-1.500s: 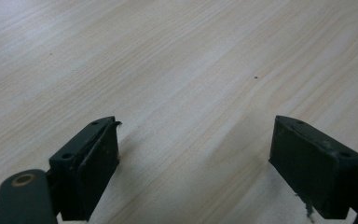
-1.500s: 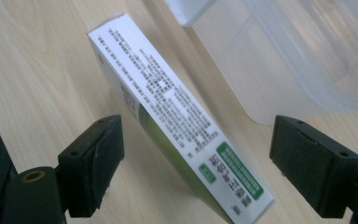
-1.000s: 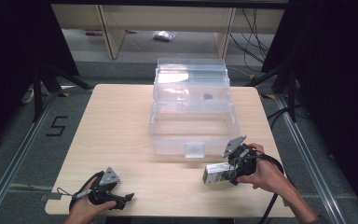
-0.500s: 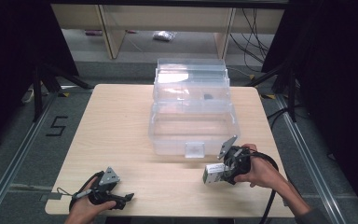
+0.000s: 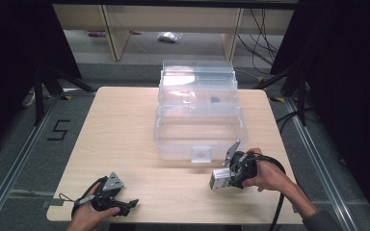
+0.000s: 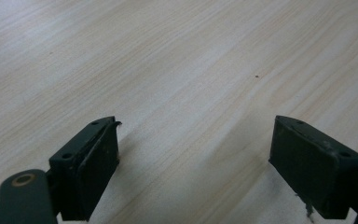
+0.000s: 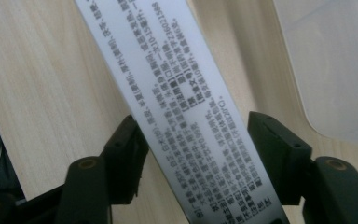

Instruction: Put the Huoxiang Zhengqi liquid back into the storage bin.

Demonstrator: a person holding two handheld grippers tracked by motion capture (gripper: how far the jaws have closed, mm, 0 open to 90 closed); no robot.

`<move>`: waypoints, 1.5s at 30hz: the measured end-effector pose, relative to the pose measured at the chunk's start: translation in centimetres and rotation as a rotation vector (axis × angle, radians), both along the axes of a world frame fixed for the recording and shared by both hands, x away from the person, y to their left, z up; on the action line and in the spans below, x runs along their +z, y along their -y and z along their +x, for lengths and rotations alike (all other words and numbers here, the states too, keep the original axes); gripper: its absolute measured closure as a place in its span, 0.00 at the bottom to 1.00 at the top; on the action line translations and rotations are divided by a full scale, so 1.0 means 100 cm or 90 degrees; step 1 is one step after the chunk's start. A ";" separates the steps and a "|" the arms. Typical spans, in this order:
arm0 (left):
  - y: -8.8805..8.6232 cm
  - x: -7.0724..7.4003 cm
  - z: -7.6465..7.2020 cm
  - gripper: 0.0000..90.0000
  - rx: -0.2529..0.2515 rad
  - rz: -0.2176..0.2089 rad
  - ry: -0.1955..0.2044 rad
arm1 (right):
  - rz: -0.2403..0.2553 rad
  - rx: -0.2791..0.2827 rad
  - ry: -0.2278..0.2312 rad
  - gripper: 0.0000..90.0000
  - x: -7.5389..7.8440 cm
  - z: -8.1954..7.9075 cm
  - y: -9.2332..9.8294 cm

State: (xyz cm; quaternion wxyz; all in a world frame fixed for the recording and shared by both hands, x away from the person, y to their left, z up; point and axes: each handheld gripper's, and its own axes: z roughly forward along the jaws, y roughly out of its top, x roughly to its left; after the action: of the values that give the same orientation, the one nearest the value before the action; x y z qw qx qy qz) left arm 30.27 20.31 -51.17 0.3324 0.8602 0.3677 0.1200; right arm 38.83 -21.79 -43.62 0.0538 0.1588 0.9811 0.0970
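Your right hand-held gripper (image 7: 193, 140), jaws just closing, clamps the white printed box (image 7: 186, 107); the clear bin (image 5: 200, 130) waits unfilled. Your left hand-held gripper (image 6: 196, 154) rests spread.

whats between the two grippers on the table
Bare wood table lies between the left hand-held gripper and the right hand-held gripper with its white box, in the high view.

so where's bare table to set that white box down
The left half of the table, between the clear bin and the left edge, is bare wood. So is the front strip between the left gripper and the right gripper, whose jaws have just been closing around the white box. The middle back is crowded by the bin.
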 end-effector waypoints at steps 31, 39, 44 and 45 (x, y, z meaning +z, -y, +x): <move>0.000 0.000 0.000 0.17 0.002 0.000 0.003 | -0.108 0.087 -0.042 0.72 0.018 0.006 -0.015; 0.000 0.000 0.000 0.17 0.003 0.001 0.003 | -0.091 0.105 -0.033 0.72 0.037 0.010 -0.015; 0.000 0.000 0.000 0.17 0.004 0.001 0.003 | -0.093 0.087 -0.037 0.72 0.049 0.011 -0.016; 0.000 0.000 0.000 0.17 0.004 0.001 0.003 | -0.093 0.113 -0.027 0.72 0.051 0.013 -0.016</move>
State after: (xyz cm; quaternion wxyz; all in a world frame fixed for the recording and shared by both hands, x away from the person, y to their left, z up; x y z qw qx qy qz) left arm 30.30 20.34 -51.15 0.3321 0.8591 0.3694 0.1230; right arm 40.14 -20.17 -38.50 0.0355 0.0692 0.9966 0.0265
